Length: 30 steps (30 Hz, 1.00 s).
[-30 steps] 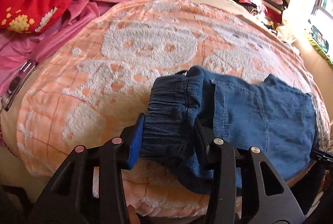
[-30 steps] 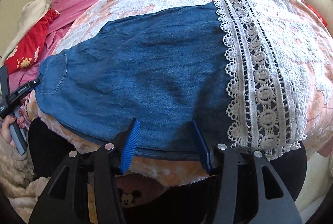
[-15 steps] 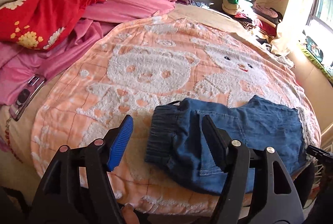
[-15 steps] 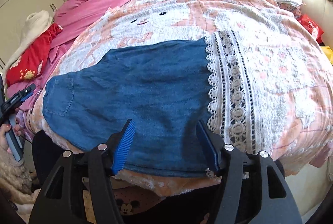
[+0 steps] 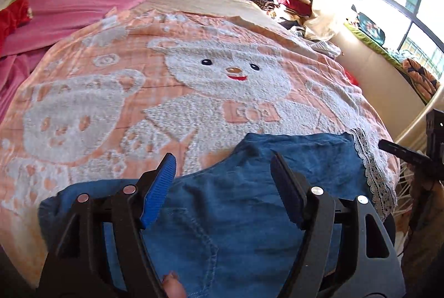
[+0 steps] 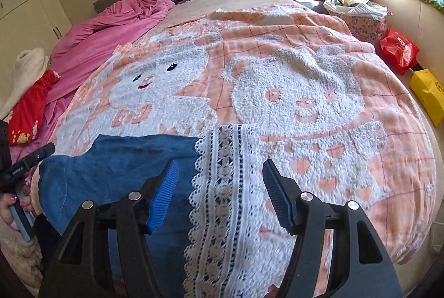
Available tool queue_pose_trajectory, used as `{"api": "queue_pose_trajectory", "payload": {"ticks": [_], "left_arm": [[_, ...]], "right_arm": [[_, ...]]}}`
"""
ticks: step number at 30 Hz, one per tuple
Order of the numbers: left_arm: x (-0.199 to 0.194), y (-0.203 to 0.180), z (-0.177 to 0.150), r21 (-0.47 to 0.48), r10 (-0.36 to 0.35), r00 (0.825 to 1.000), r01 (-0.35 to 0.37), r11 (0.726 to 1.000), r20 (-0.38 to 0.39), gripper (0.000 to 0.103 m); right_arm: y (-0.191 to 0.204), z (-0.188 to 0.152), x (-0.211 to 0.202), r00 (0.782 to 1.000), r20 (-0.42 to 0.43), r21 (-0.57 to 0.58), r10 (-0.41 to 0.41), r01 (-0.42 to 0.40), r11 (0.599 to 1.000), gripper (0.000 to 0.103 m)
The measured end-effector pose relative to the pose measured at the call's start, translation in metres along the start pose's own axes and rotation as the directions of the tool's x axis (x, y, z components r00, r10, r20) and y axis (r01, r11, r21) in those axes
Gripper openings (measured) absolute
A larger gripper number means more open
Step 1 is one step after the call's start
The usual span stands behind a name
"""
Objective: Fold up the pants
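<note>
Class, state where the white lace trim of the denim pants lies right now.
The lace trim lies at the pants' right end on the bear blanket, near the bed's front edge, between the right gripper's open jaws.

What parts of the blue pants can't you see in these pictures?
- Left wrist view: the near end of the pants runs under the left gripper and off the bottom edge.
- Right wrist view: the lace hem is cut off by the bottom edge, partly behind the right gripper.

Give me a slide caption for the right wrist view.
Open right gripper above the lace hem of denim pants on a bear-print blanket.
</note>
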<state>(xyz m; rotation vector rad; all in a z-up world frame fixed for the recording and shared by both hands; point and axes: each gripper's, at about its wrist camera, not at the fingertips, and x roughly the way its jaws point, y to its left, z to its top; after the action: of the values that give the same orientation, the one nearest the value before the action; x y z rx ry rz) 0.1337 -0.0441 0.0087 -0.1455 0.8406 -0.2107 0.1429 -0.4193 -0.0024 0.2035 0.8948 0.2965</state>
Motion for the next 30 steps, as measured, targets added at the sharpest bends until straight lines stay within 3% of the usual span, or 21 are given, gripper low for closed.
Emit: {"api": "queue_pose_trajectory", "payload": {"ticks": [7,14,17,21,22,24,26,30], "left_arm": [[0.054,-0.017,0.012,0.028,-0.033,0.995,0.035,0.999,-0.095,0.06],[0.089,-0.009,0.014,0.008,-0.039,0.987,0.041,0.999,-0.159,0.057],[0.102,-0.007,0.011,-0.02,-0.069,0.981,0.066,0.998,-0.181,0.057],[0.104,-0.007,0.01,-0.052,-0.115,0.979,0.108,0.993,-0.168,0.057],[0.103,-0.007,0.01,-0.064,-0.135,0.976,0.126,0.99,-0.17,0.053],[0.102,-0.009,0.01,-0.077,-0.165,0.971,0.154,0.985,-0.172,0.019],[0.097,-0.015,0.011,-0.061,-0.152,0.975,0.144,0.988,-0.162,0.01],[0.074,-0.03,0.021,0.037,-0.055,0.998,0.056,0.998,-0.043,0.007]], "right_arm": [[-0.024,0.019,0.046,0.994,-0.075,0.06,0.078,-0.074,0.995,0.062],[-0.028,0.021,0.073,0.984,-0.13,0.073,0.125,-0.116,0.991,0.06],[-0.022,0.019,0.072,0.971,-0.135,0.055,0.197,-0.191,0.98,0.05],[-0.015,0.014,0.066,0.967,-0.122,0.022,0.223,-0.222,0.975,0.032],[-0.014,0.014,0.063,0.966,-0.112,0.015,0.233,-0.233,0.972,0.029],[-0.01,0.013,0.055,0.966,-0.084,-0.007,0.243,-0.245,0.97,0.028],[-0.005,0.015,0.045,0.967,-0.059,-0.036,0.247,-0.25,0.968,0.026],[0.008,0.029,0.022,0.972,-0.003,-0.114,0.234,-0.232,0.966,0.026]]}}
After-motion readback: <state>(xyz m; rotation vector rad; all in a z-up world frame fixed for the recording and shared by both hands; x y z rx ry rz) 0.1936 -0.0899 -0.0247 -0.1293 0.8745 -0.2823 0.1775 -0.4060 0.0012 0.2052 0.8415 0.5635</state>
